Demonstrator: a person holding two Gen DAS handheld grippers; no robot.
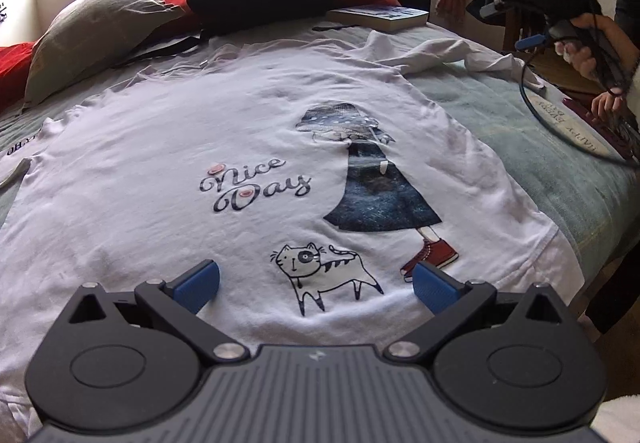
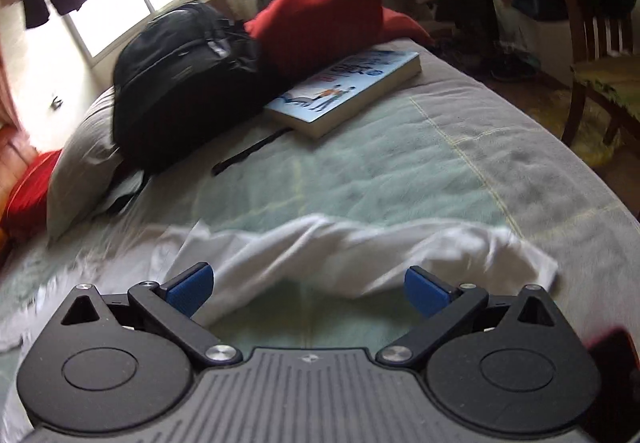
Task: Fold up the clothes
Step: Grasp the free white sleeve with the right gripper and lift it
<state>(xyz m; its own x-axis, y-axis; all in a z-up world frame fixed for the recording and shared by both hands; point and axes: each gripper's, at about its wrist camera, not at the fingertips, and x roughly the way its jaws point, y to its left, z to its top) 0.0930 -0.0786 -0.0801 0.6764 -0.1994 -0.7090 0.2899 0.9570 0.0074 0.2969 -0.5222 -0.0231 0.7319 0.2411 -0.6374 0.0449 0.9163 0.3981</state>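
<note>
A white T-shirt (image 1: 168, 147) lies spread flat on the bed, printed with "Nice Day", a figure in a blue dress and a cat. My left gripper (image 1: 316, 285) hovers open over its lower part, blue pads either side of the cat print, holding nothing. One crumpled sleeve (image 1: 436, 53) lies at the far right of the shirt. In the right wrist view that same sleeve (image 2: 360, 247) stretches across just beyond my right gripper (image 2: 308, 291), which is open and empty above it. The right gripper (image 1: 532, 9) also shows at the far right, held in a person's hand (image 1: 592, 47).
A black backpack (image 2: 188, 75), a red cushion (image 2: 324, 19), a grey pillow (image 1: 92, 31) and a book (image 2: 352, 87) crowd the bed's far end. The bedspread (image 2: 400, 163) is pale green and grey. A wooden chair (image 2: 600, 55) stands to the right of the bed.
</note>
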